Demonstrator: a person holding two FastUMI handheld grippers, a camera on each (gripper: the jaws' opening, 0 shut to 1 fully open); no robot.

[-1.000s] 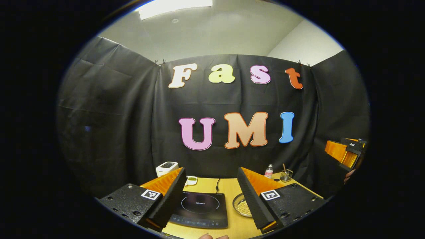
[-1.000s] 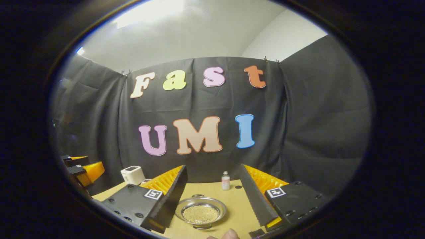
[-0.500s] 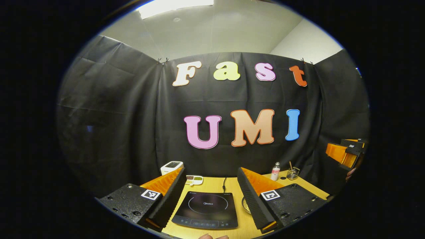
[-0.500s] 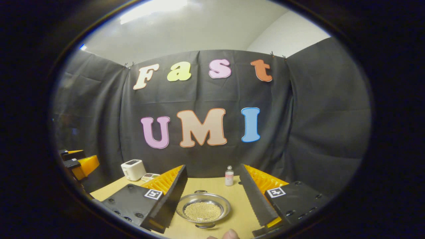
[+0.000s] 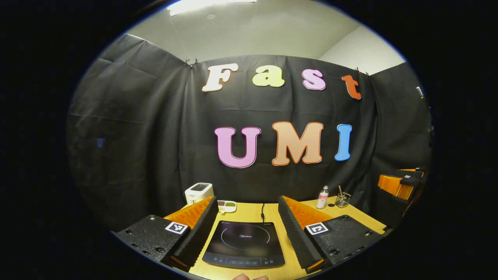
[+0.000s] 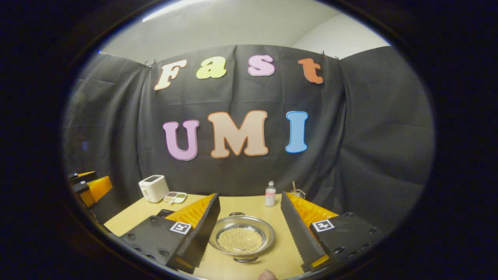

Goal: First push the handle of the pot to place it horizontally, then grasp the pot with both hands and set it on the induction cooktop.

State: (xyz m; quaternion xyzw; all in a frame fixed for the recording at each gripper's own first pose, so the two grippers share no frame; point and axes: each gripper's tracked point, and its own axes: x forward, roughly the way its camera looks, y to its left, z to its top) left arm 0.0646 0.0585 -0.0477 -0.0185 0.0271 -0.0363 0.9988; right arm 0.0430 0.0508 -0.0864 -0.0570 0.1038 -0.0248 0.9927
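One pot (image 6: 241, 238) with two handles sits on the table (image 6: 132, 213), and one cooktop (image 5: 244, 244) sits there too. The left gripper (image 5: 246, 232) and right gripper (image 6: 249, 231) both hang wide apart, holding nothing. One bottle (image 6: 270, 194) stands behind the pot.

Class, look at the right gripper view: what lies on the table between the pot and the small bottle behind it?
Only bare table. In the right gripper view, no object sits between the pot and the bottle.
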